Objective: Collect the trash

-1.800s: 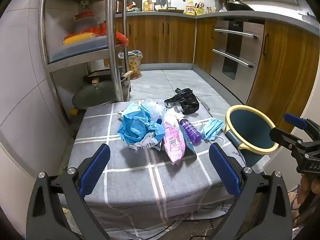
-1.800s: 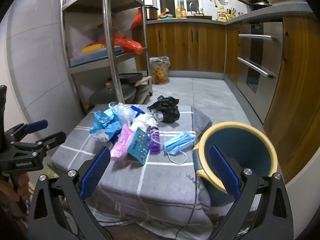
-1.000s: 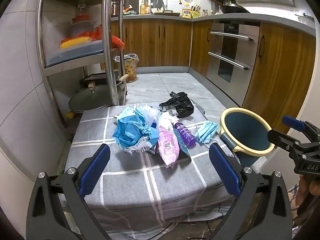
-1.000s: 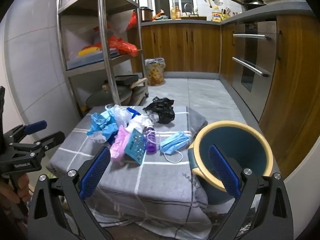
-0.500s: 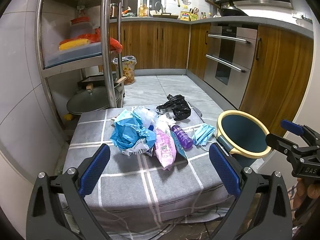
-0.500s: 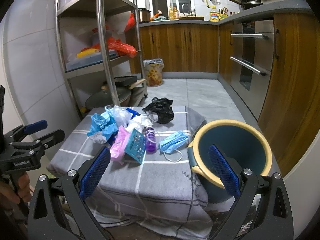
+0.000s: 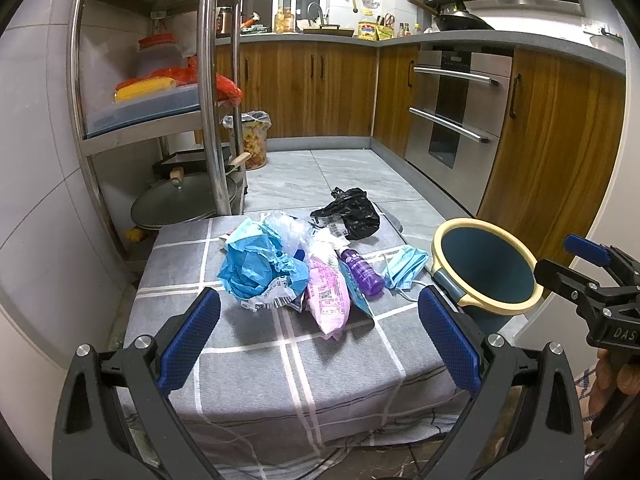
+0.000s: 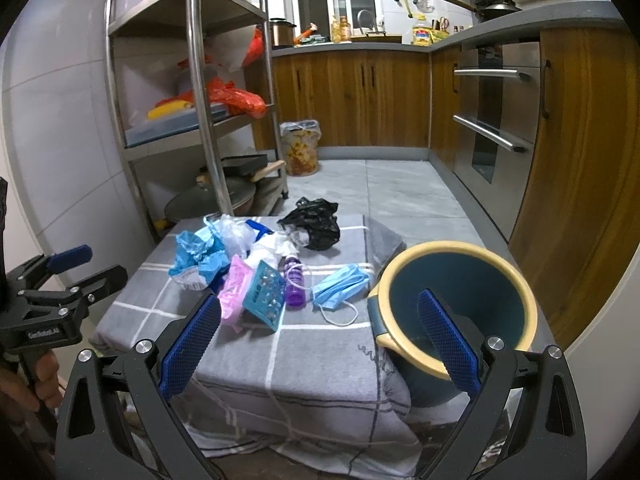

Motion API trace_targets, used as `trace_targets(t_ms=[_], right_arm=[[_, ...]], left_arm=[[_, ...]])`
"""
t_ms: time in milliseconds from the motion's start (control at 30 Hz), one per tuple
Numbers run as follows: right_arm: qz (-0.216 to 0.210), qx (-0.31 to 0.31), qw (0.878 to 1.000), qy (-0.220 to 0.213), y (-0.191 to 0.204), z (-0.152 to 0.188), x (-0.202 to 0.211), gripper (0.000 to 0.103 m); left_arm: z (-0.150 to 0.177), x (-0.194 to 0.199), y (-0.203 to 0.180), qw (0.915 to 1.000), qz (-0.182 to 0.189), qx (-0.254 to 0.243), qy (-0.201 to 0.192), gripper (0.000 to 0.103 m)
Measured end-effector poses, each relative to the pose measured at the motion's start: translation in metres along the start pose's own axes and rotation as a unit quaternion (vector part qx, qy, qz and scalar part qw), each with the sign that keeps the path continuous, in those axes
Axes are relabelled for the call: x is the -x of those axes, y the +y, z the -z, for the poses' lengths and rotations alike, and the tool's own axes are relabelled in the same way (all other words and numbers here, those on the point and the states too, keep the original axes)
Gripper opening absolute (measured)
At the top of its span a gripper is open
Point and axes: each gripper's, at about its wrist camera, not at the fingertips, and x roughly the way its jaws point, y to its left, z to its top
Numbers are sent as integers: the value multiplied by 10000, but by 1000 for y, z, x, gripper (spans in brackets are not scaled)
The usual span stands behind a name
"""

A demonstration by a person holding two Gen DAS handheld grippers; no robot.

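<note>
Home kitchen — wood-fronted cabinets (image 7: 304, 88) under a grey counter (image 7: 460, 38), a built-in steel oven (image 7: 456, 120), a sink tap (image 8: 362, 16) with bottles and utensils beside it, a wok (image 7: 456, 18) on the hob, a steel shelf rack (image 8: 200, 92) holding pans and containers, grey floor tiles (image 8: 384, 192).

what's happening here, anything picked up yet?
Not yet. A person holds a gripper in each hand over a low table covered in a grey checked cloth. Left gripper and right gripper are both open and empty, short of the trash. The pile sits untouched: crumpled blue wrapper, pink packet, purple bottle, blue face mask, black bag. The teal bin stands at the table's right edge.
</note>
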Motion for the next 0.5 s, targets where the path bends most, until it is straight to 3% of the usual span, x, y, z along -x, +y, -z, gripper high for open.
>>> trace_targets(t_ms=[500], right_arm=[[17,-12,10000,7,0,1,-1,98]], left_arm=[[1,-2,-3,9998,187,18,59,98]])
